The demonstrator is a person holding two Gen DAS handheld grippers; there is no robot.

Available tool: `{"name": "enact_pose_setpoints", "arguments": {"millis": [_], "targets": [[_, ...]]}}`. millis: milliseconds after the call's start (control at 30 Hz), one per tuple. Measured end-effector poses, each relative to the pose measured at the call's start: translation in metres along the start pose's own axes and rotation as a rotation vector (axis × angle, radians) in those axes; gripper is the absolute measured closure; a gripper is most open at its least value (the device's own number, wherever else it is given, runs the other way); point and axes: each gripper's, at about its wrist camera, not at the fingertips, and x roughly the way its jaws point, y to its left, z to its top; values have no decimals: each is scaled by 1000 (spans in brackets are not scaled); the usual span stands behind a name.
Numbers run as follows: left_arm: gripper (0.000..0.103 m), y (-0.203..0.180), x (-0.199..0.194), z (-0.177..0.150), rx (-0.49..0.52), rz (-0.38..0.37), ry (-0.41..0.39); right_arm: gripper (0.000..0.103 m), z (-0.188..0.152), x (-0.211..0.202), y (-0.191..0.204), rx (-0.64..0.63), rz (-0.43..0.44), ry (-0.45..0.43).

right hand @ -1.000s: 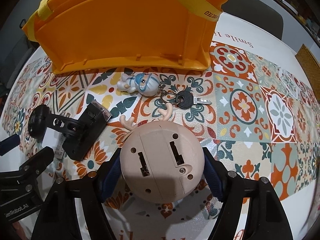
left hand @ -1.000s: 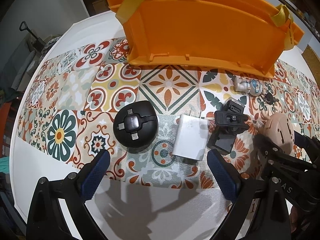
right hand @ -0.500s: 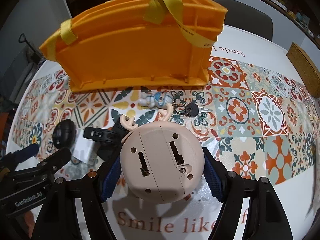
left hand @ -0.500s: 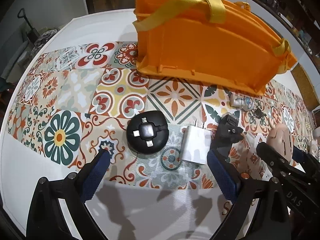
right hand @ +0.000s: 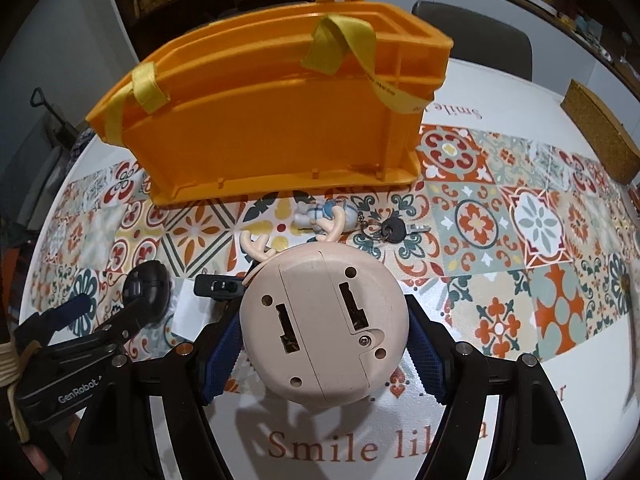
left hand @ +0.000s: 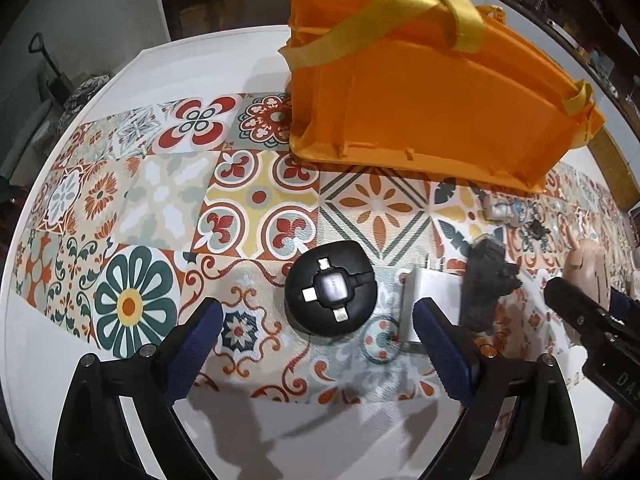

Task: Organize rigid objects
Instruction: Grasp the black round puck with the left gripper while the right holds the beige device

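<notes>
My right gripper (right hand: 325,354) is shut on a round pink toy with antlers (right hand: 324,320), held above the table in front of the orange basket (right hand: 276,120). The toy also shows in the left wrist view (left hand: 586,264). My left gripper (left hand: 318,340) is open and empty above a round black gadget (left hand: 331,287). A white charger (left hand: 430,300) and a black camera mount (left hand: 486,280) lie to its right. The orange basket (left hand: 432,96) stands behind them.
A small astronaut figure (right hand: 320,214) and a black key on a ring (right hand: 394,230) lie by the basket's front. A cork block (right hand: 600,136) sits at the far right. A patterned tile mat (left hand: 160,208) covers the white table.
Both grippers have risen and pulled back from the table. The right one carries the pink toy up with it. The basket now shows its top rim.
</notes>
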Motion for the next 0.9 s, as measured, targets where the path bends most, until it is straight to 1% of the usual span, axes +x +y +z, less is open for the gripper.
{"name": "enact_pose_setpoints", "arguments": {"millis": [167,300,467,567,667,733,767,900], "targets": [[10,-2,12,2,32,19,2,28,1,9,-3,11,-12,21],[22,-1,21,4,37,16,9,28,0,14,-4,12,-19,31],[27,0,31,5,42,11,17,28,0,18,-5,11,-24,41],[32,0,36,6,45,6,18,28,0,19,-4,8,-30,43],[38,0,38,8,45,-1,11,28,-2,21,-3,5,-31,50],[48,-2,38,8,56,-6,2,28,-2,22,-3,4,-30,53],[48,-3,38,8,60,4,-1,28,-2,22,-3,4,-31,53],[48,-3,36,7,58,-1,-4,28,-3,22,-3,4,-35,54]]}}
